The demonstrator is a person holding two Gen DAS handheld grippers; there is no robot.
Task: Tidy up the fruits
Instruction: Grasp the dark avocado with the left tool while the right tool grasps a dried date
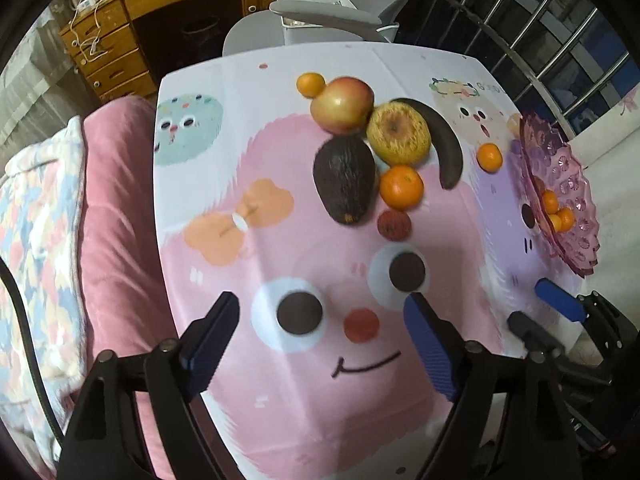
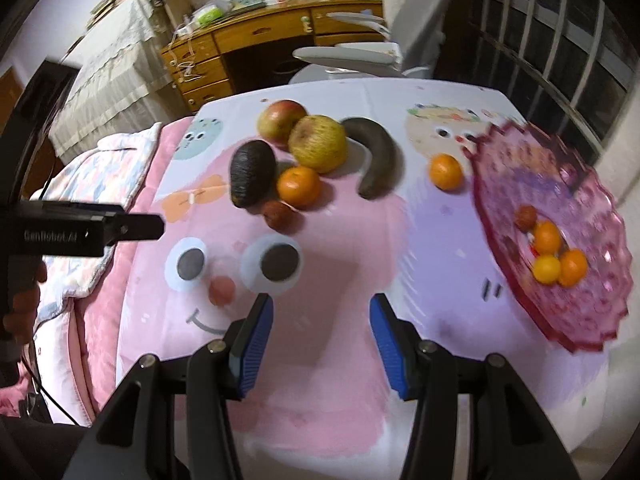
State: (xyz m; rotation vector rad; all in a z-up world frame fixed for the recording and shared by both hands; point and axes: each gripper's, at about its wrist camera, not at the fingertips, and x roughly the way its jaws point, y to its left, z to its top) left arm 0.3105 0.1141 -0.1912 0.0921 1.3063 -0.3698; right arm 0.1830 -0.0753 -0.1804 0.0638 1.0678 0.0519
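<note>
Left wrist: cartoon tablecloth (image 1: pixel 280 240), wooden desk (image 1: pixel 120 40)

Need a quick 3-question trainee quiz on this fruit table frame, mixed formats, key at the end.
1. True or false: the right gripper holds a fruit.
2. What lies in the pink dish? A) small orange fruits B) the banana C) the avocado
3. Fill in: the small red fruit on the table sits nearest the ____ and an orange.

Key: 1 false, both grippers are open and empty, left gripper included. 2 A. 3 avocado.
</note>
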